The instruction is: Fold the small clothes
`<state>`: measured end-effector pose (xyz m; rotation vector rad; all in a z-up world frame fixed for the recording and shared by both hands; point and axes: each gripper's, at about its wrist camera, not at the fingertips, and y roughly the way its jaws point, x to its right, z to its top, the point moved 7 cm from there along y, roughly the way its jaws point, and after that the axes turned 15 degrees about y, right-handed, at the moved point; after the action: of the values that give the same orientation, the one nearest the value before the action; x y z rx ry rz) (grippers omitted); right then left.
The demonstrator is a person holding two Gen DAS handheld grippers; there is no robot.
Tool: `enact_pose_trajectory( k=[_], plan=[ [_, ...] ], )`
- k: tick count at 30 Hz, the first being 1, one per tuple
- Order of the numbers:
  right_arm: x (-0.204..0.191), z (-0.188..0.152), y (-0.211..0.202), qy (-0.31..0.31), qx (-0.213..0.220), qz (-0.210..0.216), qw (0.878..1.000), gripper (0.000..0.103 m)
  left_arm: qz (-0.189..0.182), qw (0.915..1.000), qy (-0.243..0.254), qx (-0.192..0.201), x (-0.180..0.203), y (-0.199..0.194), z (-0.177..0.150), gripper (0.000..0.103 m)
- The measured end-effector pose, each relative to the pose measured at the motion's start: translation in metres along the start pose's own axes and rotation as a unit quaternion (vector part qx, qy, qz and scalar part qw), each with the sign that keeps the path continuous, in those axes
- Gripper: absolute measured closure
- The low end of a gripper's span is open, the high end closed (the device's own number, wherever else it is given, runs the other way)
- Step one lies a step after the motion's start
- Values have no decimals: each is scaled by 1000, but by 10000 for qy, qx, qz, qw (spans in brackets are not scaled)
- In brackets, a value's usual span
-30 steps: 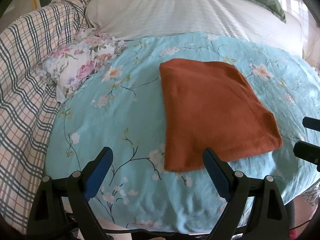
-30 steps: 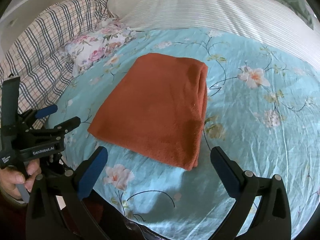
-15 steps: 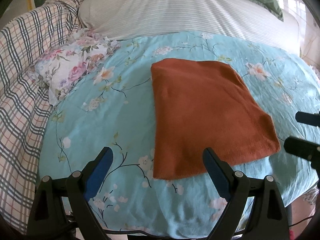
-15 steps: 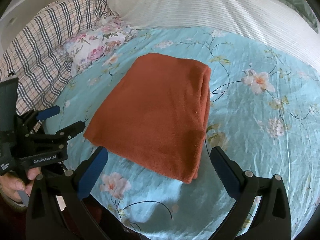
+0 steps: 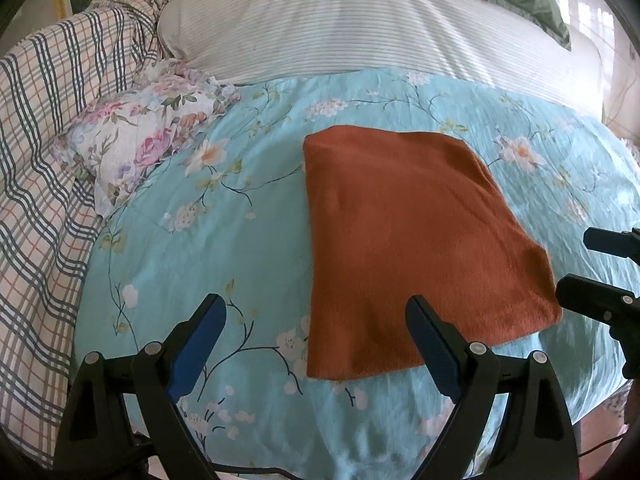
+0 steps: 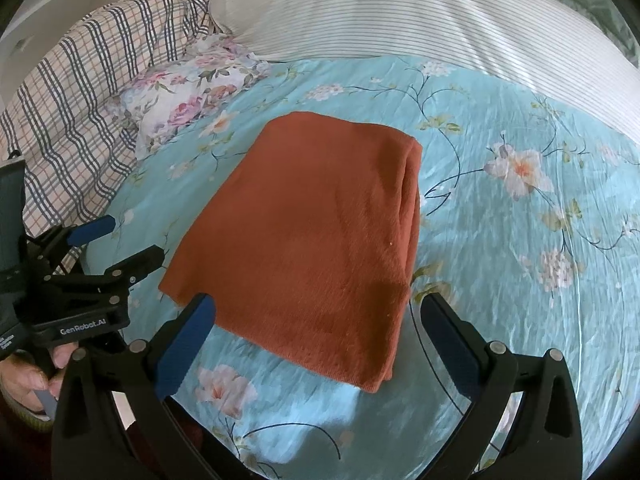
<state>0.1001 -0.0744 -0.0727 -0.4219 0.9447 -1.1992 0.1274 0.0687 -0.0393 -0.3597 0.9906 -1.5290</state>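
- The rust-orange garment [image 5: 416, 248] lies folded into a neat rectangle on the turquoise floral bedspread [image 5: 224, 240], close to the bed's near edge.
- Its thick folded edge [image 6: 410, 216] runs along the right side in the right wrist view.
- The left gripper [image 5: 316, 340] hovers with jaws spread wide, gripping nothing, near the garment's near left corner.
- The right gripper [image 6: 316, 336] is likewise released and empty, over the near edge.
- A floral pillow [image 5: 148, 144] and a plaid blanket [image 5: 44, 152] sit at the bedspread's far left.

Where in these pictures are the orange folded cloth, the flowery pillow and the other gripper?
orange folded cloth [image 6: 316, 236]: right wrist view, middle of its top layer.
flowery pillow [image 5: 136, 152]: left wrist view, centre of its rose print.
left gripper [image 6: 116, 244]: right wrist view, between its open fingertips.
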Motion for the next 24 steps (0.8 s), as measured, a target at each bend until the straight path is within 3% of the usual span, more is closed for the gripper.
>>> enact_pose_trajectory(
  k=[24],
  plan=[
    [2, 6, 12, 12, -23, 54, 10000, 1, -15, 10000, -35, -33, -7, 9, 3, 11]
  ],
)
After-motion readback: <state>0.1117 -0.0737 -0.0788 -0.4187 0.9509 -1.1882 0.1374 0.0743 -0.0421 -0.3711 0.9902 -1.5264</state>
